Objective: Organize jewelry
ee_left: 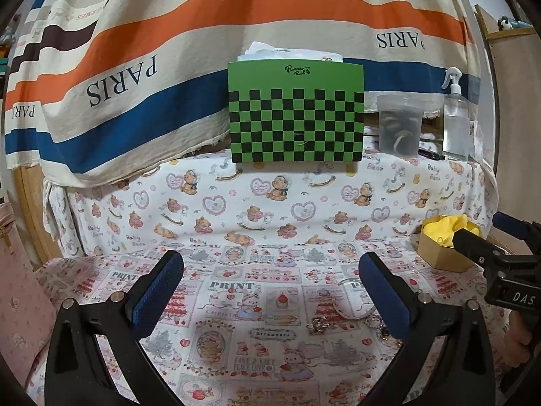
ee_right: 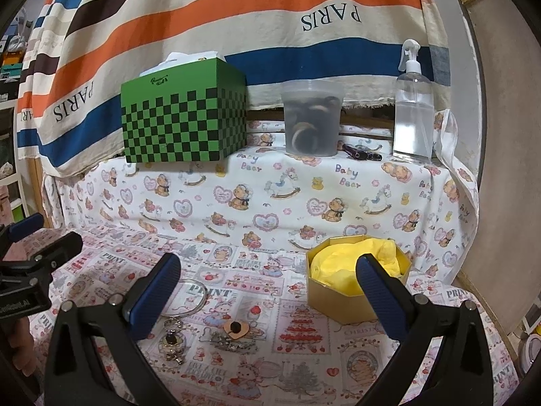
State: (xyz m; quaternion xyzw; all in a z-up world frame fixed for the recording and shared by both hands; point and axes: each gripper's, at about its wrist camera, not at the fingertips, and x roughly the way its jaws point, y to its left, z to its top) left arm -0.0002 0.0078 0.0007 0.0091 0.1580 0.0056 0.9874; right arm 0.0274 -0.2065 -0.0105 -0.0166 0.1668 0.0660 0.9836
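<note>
Several jewelry pieces lie on the patterned cloth: a thin bangle (ee_right: 192, 299), a round pendant (ee_right: 173, 340), and a heart-shaped piece with a chain (ee_right: 235, 331). In the left wrist view the bangle (ee_left: 351, 299) and a small brooch (ee_left: 318, 325) lie by the right finger. A gold octagonal box (ee_right: 341, 299) lined with yellow cloth (ee_right: 345, 264) stands to the right. My right gripper (ee_right: 268, 280) hovers open above the jewelry, nothing between its fingers. My left gripper (ee_left: 270, 282) is open too, over bare cloth left of the pieces.
A green checkered box (ee_right: 184, 125), a cloudy plastic tub (ee_right: 311, 118) and a clear spray bottle (ee_right: 413, 111) stand on the raised ledge behind. A striped PARIS cloth (ee_right: 236, 10) hangs at the back. The gold box (ee_left: 443, 247) sits at the far right of the left wrist view.
</note>
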